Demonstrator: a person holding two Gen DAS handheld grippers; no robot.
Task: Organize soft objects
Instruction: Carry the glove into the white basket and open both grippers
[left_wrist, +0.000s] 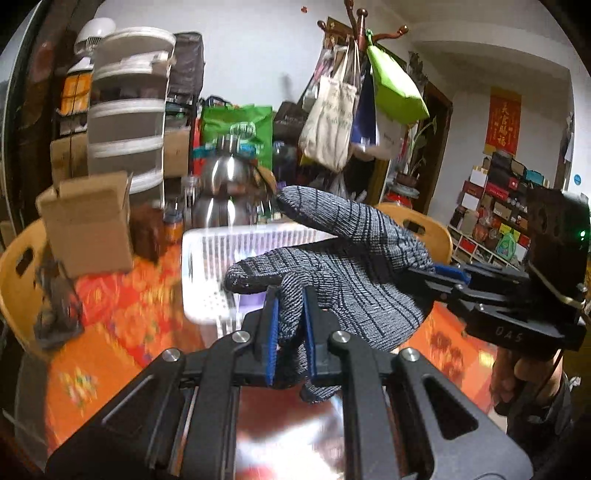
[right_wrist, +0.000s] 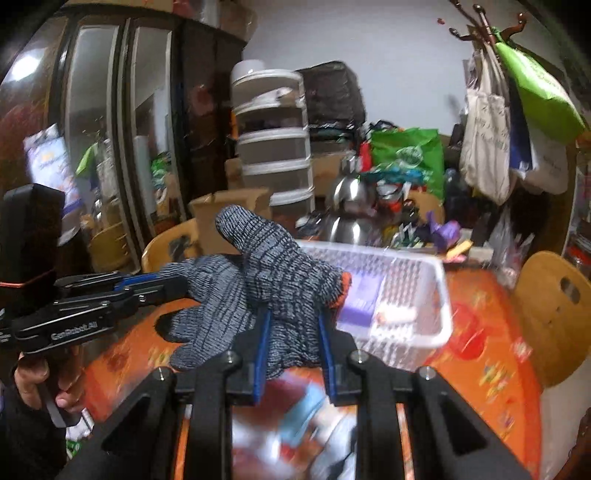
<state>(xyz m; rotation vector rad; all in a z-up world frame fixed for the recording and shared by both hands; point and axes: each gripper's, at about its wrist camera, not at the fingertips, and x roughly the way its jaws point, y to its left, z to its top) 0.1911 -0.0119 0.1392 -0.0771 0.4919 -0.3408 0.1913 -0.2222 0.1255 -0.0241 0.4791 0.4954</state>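
Observation:
A grey knit glove (left_wrist: 343, 258) hangs in the air above the table, stretched between both grippers. My left gripper (left_wrist: 291, 295) is shut on the glove's lower edge, with fabric bunched between its blue pads. From the right, my right gripper (left_wrist: 424, 277) clamps the glove's other end. In the right wrist view the glove (right_wrist: 273, 258) shows an orange cuff edge, and my right gripper (right_wrist: 294, 317) is shut on it. My left gripper (right_wrist: 173, 286) pinches a glove finger from the left. Behind the glove sits a white slotted basket (left_wrist: 207, 258) (right_wrist: 436, 288) with a purple item (right_wrist: 360, 302) inside.
An orange patterned cloth (left_wrist: 122, 325) covers the table. A cardboard box (left_wrist: 88, 221) and a steel kettle (left_wrist: 225, 192) stand beyond the basket. Wooden chairs (left_wrist: 417, 225) (right_wrist: 554, 314) flank the table. Bags hang on a coat rack (left_wrist: 358, 33) behind.

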